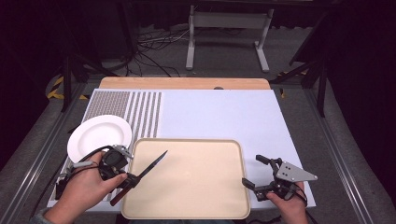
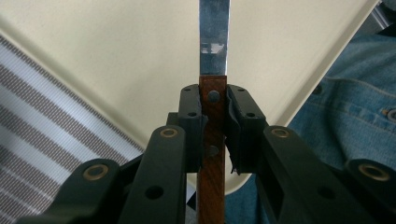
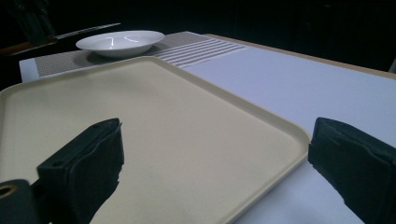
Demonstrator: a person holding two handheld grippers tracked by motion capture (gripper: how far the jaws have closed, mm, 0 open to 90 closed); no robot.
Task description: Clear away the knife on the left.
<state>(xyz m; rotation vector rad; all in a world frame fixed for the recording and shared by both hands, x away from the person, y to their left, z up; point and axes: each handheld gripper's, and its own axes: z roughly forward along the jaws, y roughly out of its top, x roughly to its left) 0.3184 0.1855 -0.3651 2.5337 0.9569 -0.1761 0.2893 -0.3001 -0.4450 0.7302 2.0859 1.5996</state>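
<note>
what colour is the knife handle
Reddish-brown wood with metal rivets, on the knife handle, clearest in the left gripper view.

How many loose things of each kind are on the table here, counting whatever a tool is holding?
Wooden-handled steel knife, held in the left tool: 1
Round white ceramic plate: 1
Rectangular cream plastic tray: 1
Striped grey-and-white woven placemat: 1
Total: 4

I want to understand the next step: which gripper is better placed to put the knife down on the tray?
Left. The left gripper already clamps the knife by its wooden handle, blade over the tray. The right gripper is open at the tray's far edge.
</note>
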